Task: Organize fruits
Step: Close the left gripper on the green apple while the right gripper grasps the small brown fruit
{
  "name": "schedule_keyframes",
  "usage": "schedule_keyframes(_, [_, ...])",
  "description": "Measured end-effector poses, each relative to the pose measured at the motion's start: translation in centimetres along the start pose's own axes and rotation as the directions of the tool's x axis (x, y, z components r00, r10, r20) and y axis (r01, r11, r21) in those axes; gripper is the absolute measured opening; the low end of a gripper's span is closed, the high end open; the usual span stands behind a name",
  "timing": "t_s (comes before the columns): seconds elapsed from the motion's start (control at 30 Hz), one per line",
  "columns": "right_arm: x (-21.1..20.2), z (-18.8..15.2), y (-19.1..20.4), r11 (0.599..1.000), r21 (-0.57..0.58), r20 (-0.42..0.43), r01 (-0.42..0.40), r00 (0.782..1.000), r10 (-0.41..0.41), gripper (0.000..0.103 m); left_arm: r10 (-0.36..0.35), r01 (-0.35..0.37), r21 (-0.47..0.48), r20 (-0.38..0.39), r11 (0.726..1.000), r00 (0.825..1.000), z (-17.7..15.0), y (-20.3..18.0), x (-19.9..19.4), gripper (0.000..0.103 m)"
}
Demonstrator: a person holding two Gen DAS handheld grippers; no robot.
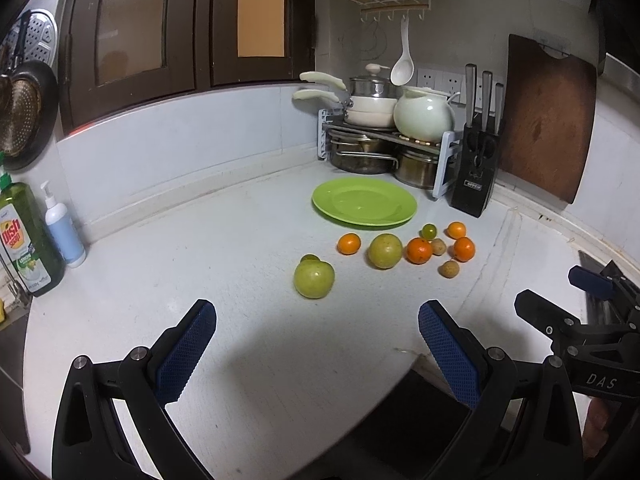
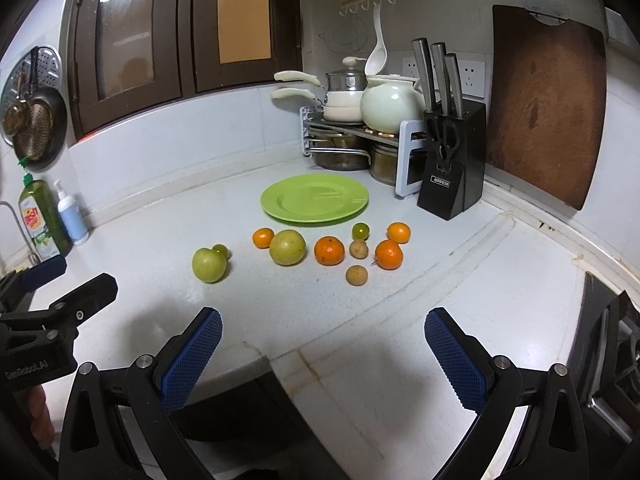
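Observation:
An empty green plate [image 1: 364, 202] [image 2: 314, 199] lies on the white counter near the pot rack. In front of it, several fruits lie loose: a green apple [image 1: 314, 279] [image 2: 209, 265] at the left with a small green fruit behind it, a yellow-green apple [image 1: 385, 251] [image 2: 287, 247], several oranges [image 1: 419, 250] [image 2: 329, 250], small brown fruits [image 2: 356, 275] and a small green citrus [image 2: 360, 231]. My left gripper [image 1: 318, 324] stands open over the counter's near edge, short of the green apple. My right gripper [image 2: 323, 330] is open too, nothing between its fingers.
A rack of pots [image 1: 380, 136], a black knife block [image 2: 452, 160] and a wooden cutting board [image 2: 548, 104] stand at the back right. Dish soap [image 1: 24, 236] and a pump bottle [image 1: 64, 228] stand at the left. A stove edge [image 2: 616, 344] sits at the right.

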State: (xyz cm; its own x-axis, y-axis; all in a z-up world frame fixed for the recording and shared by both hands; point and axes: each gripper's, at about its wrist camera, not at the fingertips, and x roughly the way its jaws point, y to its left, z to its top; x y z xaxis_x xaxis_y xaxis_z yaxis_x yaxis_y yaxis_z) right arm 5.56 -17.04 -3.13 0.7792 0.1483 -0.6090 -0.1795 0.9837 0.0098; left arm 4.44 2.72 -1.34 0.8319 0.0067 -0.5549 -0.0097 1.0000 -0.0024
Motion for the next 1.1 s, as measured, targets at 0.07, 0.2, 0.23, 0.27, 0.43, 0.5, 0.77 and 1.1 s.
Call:
schedule_keyframes(0.07, [1.0,0.3,0.2,1.0,-0.003,-0.01,-0.001,1.0,0.001,0.102,0.004,-0.004,0.008,-0.003,1.0,1.0,0.3,0.3,0.9,0.103])
schedule_keyframes(0.2, [3.3,0.9,0.5,1.0,-0.005,-0.033,0.006,0.999,-0.006,0.102,0.002,-0.002,0.015,-0.019,1.0,1.0,1.0,1.0,3.5,0.102])
schedule_keyframes(0.23, [4.0,1.1,0.6,1.0,-0.007,-0.037,0.012,0.999,-0.012,0.102,-0.001,0.001,0.015,-0.022,1.0,1.0,1.2,1.1,4.0,0.099])
schedule_keyframes(0.27, [4.6,1.3,0.7,1.0,-0.008,-0.042,0.017,0.999,-0.017,0.102,-0.004,0.004,0.015,-0.025,1.0,1.0,1.3,1.3,4.6,0.097])
schedule_keyframes(0.43, [7.4,2.3,1.1,0.998,-0.002,-0.06,0.06,0.996,-0.06,0.1,-0.03,0.03,0.009,-0.051,0.999,0.998,2.2,2.3,8.0,0.087])
schedule_keyframes(0.5, [8.4,2.6,1.0,0.997,0.012,-0.068,0.077,0.995,-0.076,0.099,-0.049,0.049,0.008,-0.066,0.999,0.997,2.4,2.6,9.3,0.086])
schedule_keyframes(0.77, [12.5,2.8,0.3,0.99,0.071,-0.133,0.121,0.985,-0.111,0.088,-0.088,0.094,0.034,-0.155,0.995,0.984,2.4,2.6,13.9,0.074])
schedule_keyframes(1.1, [17.5,2.4,-1.6,0.994,0.086,-0.235,0.07,0.971,-0.048,0.069,-0.101,0.104,0.003,-0.237,0.995,0.966,1.4,1.5,17.6,0.067])
